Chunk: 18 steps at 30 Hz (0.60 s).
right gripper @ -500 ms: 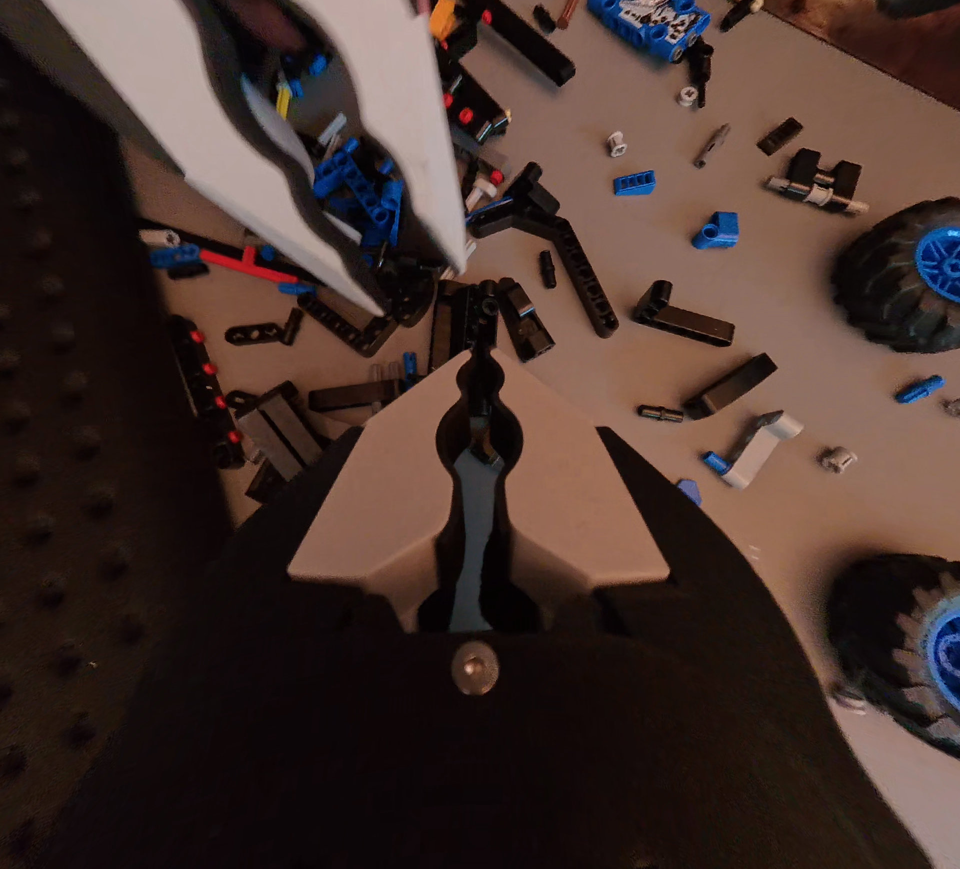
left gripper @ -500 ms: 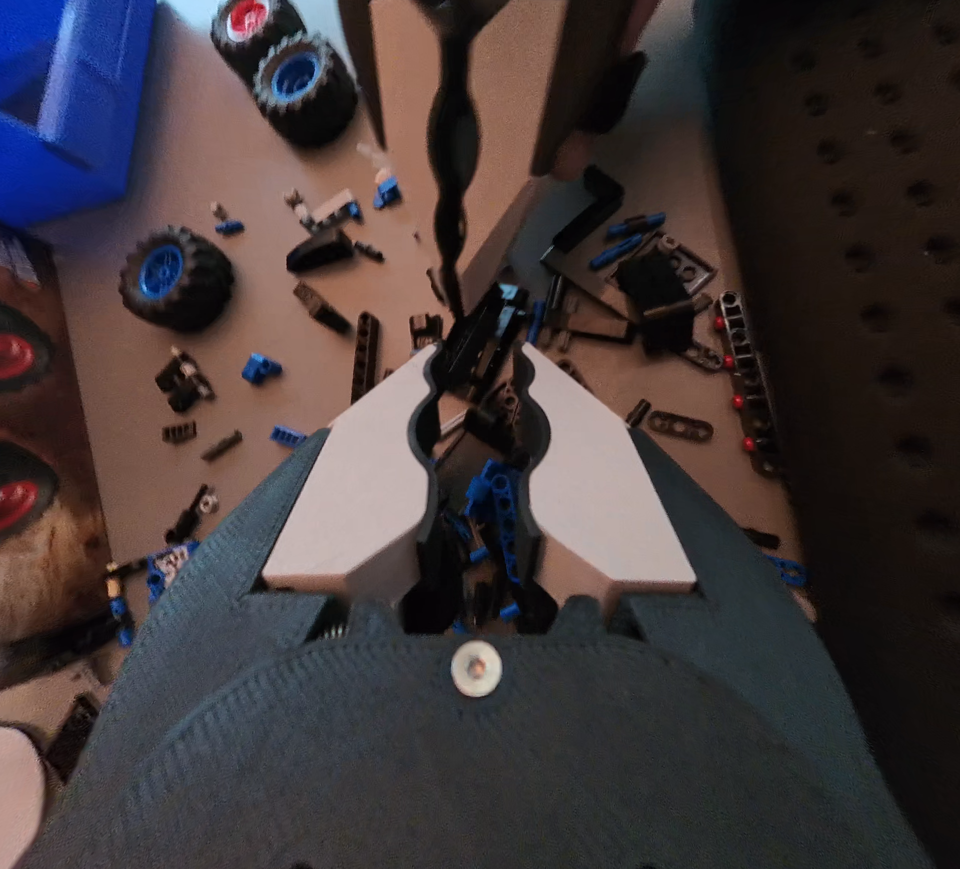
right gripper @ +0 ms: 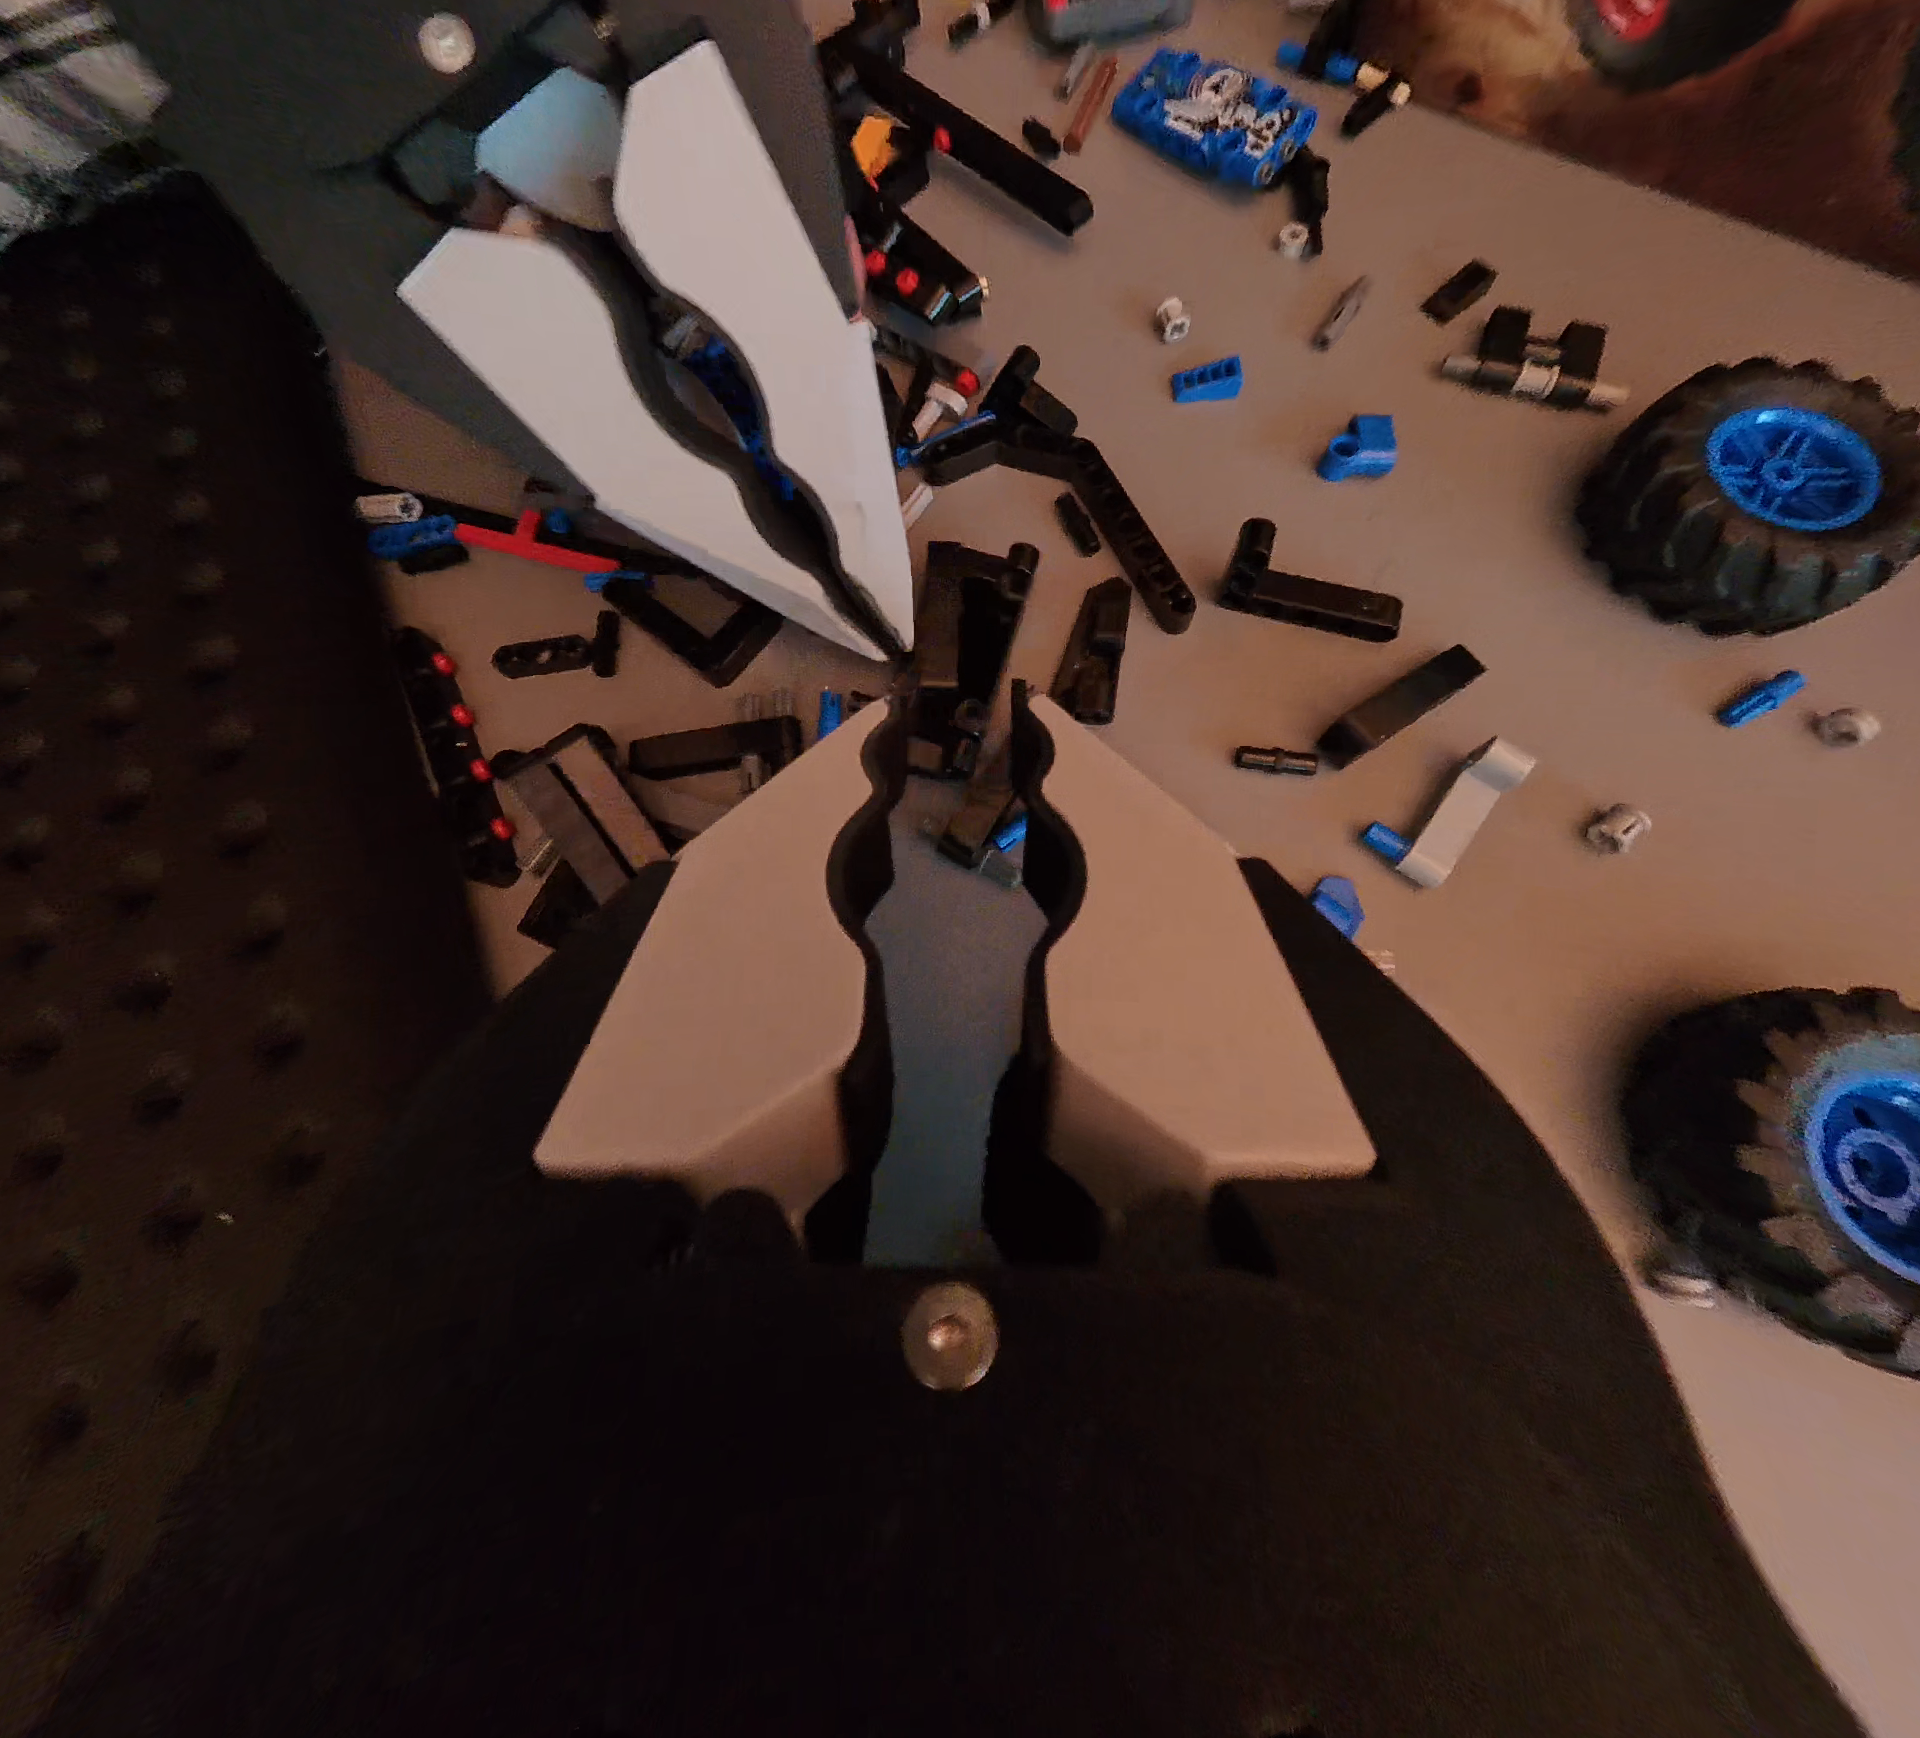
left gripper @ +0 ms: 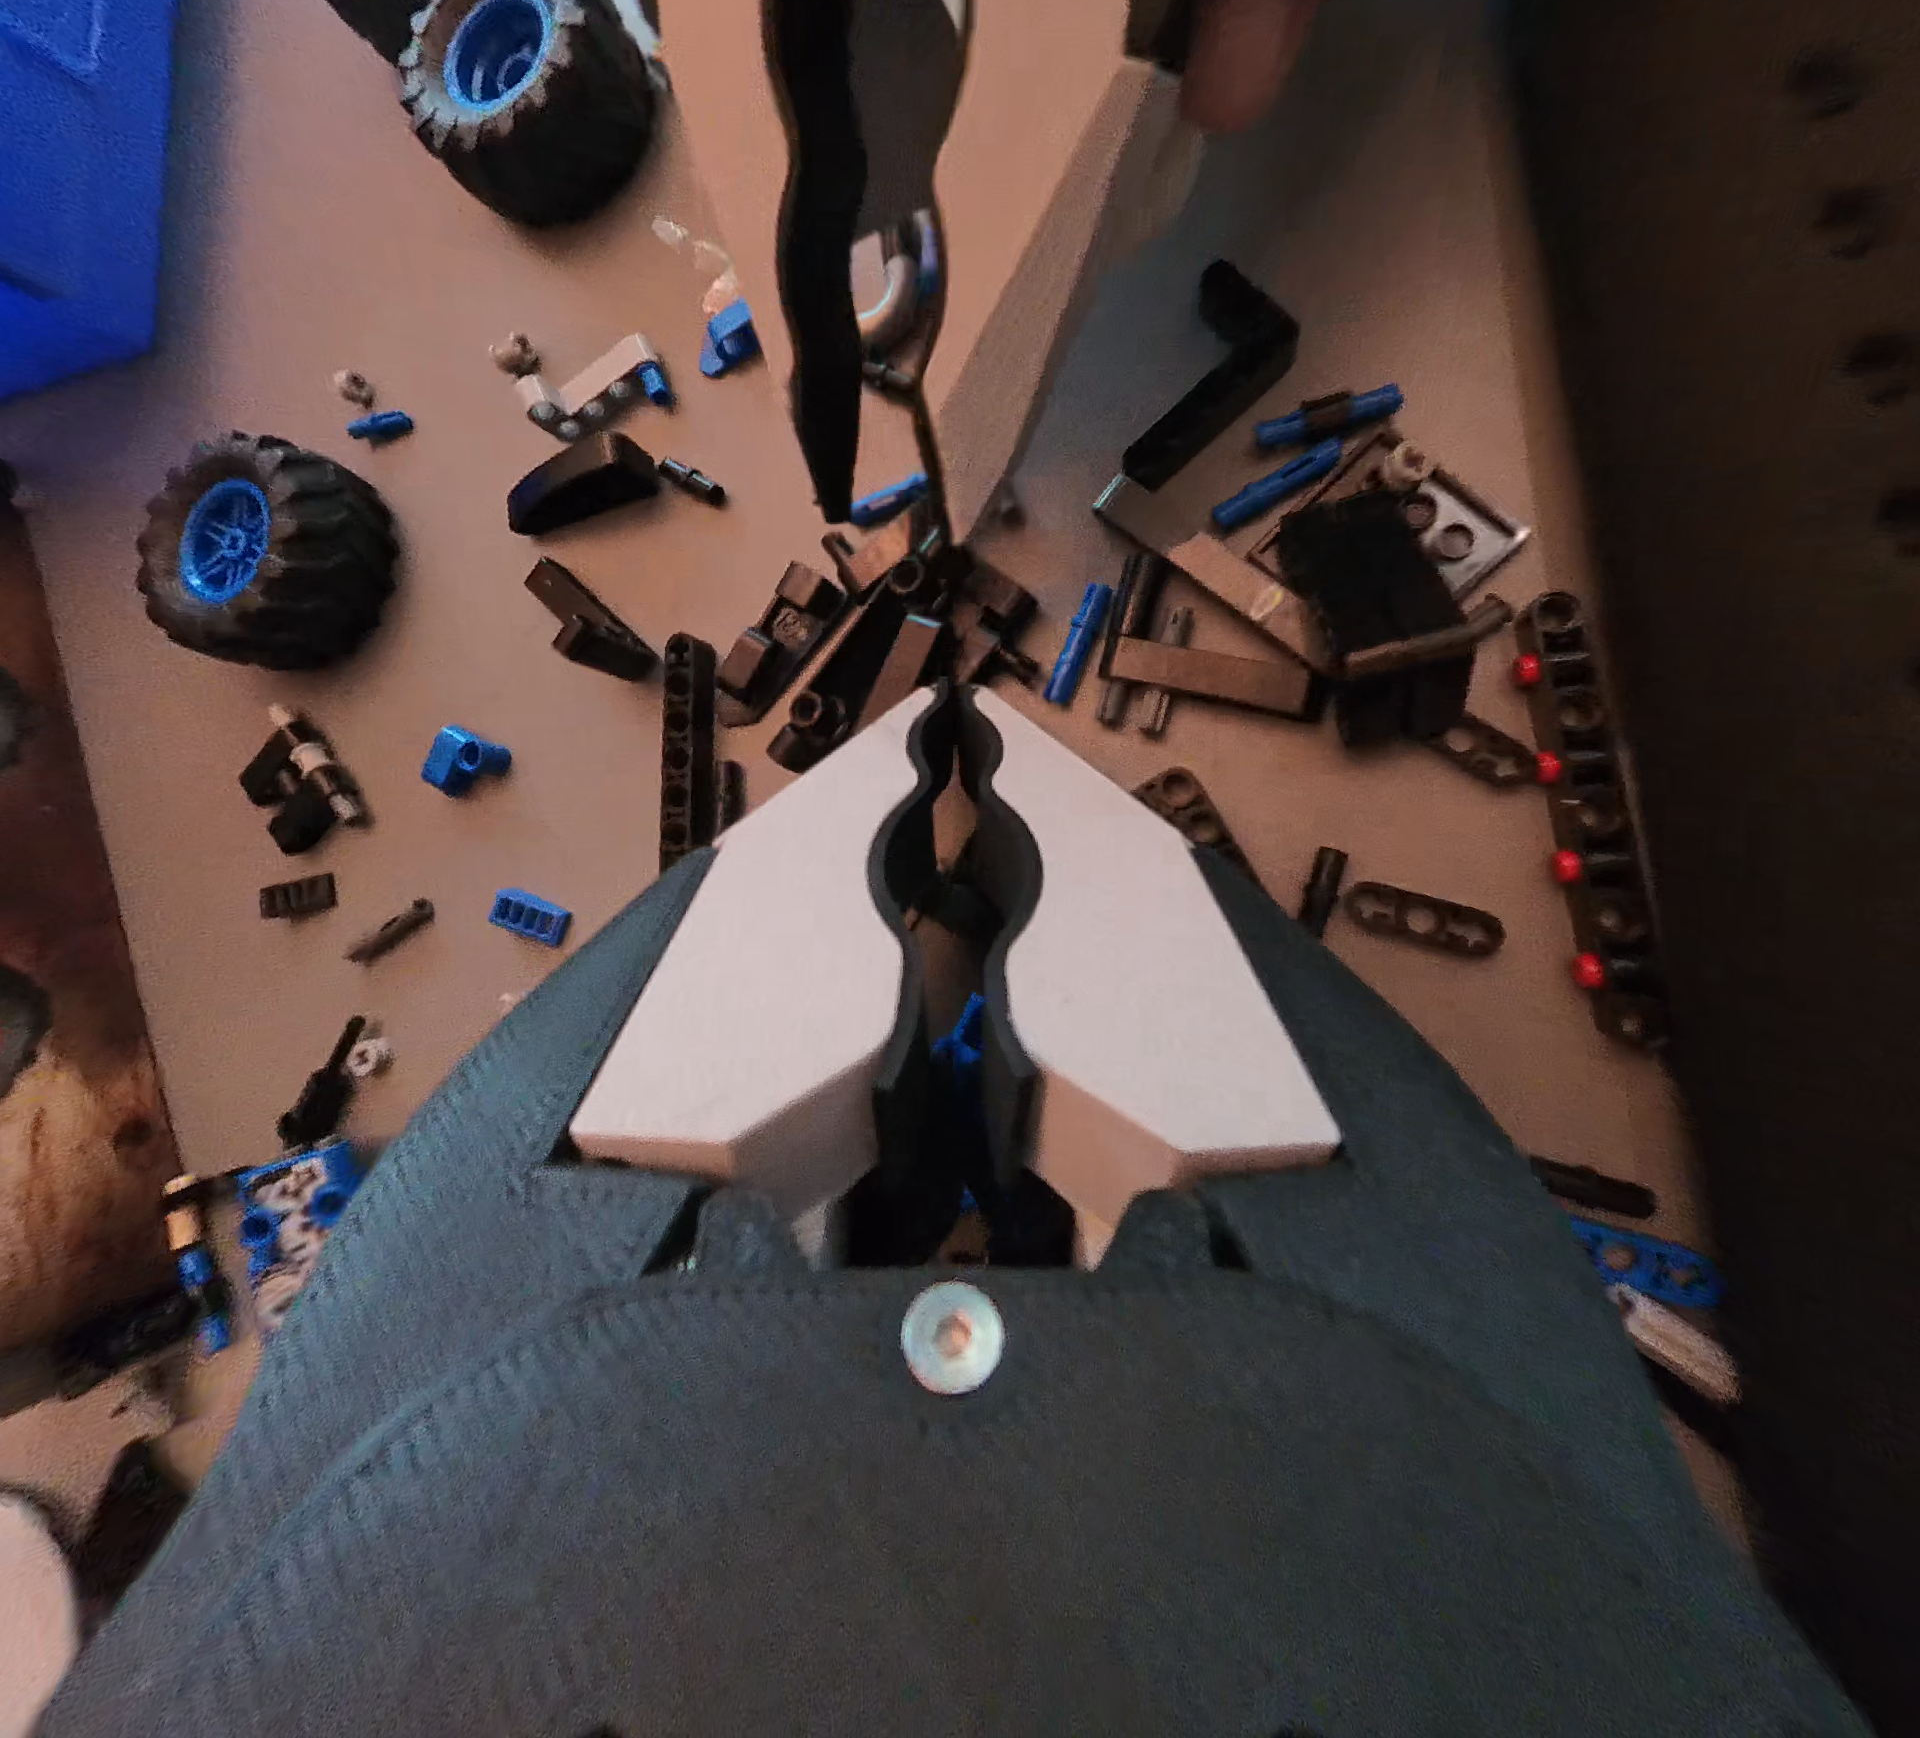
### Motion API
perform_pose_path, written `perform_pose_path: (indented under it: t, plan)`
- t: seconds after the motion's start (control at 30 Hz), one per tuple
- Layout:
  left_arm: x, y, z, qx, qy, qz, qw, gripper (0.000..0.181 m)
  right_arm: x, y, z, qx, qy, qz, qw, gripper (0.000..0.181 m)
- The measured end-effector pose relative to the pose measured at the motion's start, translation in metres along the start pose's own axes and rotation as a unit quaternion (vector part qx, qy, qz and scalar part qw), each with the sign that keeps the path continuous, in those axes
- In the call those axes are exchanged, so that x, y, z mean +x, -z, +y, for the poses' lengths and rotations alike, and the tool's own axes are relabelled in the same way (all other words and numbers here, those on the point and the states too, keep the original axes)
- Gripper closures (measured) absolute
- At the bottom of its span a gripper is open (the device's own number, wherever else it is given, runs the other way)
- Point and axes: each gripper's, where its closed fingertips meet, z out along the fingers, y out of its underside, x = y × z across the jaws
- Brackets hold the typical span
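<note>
Left wrist view: my left gripper (left gripper: 951, 699) has pinched in, its grey fingers now together at the tips, just short of a heap of black plastic beams (left gripper: 862, 639). My right gripper (right gripper: 956, 709) has sprung apart and straddles those beams, tips facing my left's. Small blue plastic bits (left gripper: 966, 1044) show through my left's gap. Gripped or lying beneath, I cannot tell.

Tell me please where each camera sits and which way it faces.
Left wrist view: on the left gripper, facing down along its shut jaws at the table; a fingertip shows top right.
Right wrist view: on the right gripper, facing down along its open jaws from the opposite side.
Shared: the black pieces between both grippers' tips, and the blue-hubbed wheel.
</note>
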Motion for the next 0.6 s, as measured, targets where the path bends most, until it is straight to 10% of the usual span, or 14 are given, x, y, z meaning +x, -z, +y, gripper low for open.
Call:
perform_pose_path:
  t: [0.2, 0.6]
  plan:
    - [-0.008, 0.016, -0.018, 0.081, 0.081, 0.03, 0.993, 0.181, -0.006, 0.006, 0.005, 0.006, 0.085, 0.019, 0.996, 0.152]
    - [0.011, -0.004, -0.006, 0.0, -0.036, 0.002, 0.999, 0.168, -0.01, -0.015, 0.019, -0.06, 0.147, 0.026, 0.987, 0.166]
